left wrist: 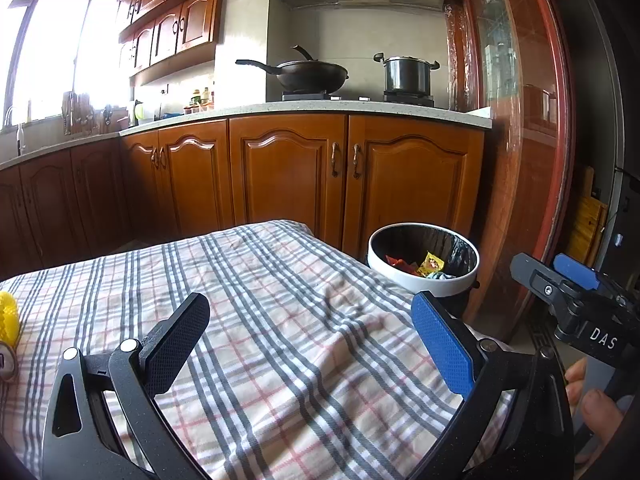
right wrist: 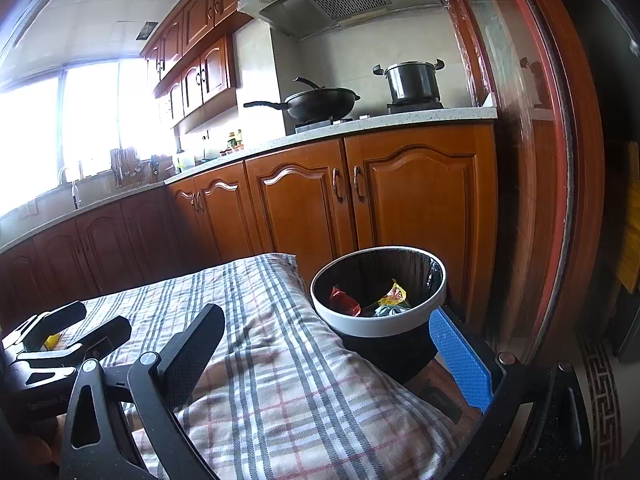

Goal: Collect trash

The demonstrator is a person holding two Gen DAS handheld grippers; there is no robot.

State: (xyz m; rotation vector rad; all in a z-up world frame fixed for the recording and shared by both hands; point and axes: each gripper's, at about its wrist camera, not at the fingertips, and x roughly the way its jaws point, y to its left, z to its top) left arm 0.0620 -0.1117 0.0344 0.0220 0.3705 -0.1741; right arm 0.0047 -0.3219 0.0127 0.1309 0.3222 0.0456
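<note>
A white-rimmed trash bin (left wrist: pixel 424 280) with a black liner stands off the table's far right corner and holds red and yellow wrappers (left wrist: pixel 430 264). It also shows in the right wrist view (right wrist: pixel 378 322), with the wrappers (right wrist: pixel 394 296) inside. My left gripper (left wrist: pixel 316 336) is open and empty above the plaid tablecloth (left wrist: pixel 280 320). My right gripper (right wrist: pixel 332 344) is open and empty over the table's right edge, just short of the bin. The right gripper shows at the right edge of the left wrist view (left wrist: pixel 560 276). The left gripper shows at the left of the right wrist view (right wrist: pixel 76 328).
A yellow object (left wrist: pixel 8 318) and a small round item (left wrist: pixel 6 364) lie at the table's left edge. Wooden cabinets (left wrist: pixel 288 176) with a counter, wok (left wrist: pixel 308 72) and pot (left wrist: pixel 406 74) stand behind. A red-framed glass door (left wrist: pixel 520 140) is at right.
</note>
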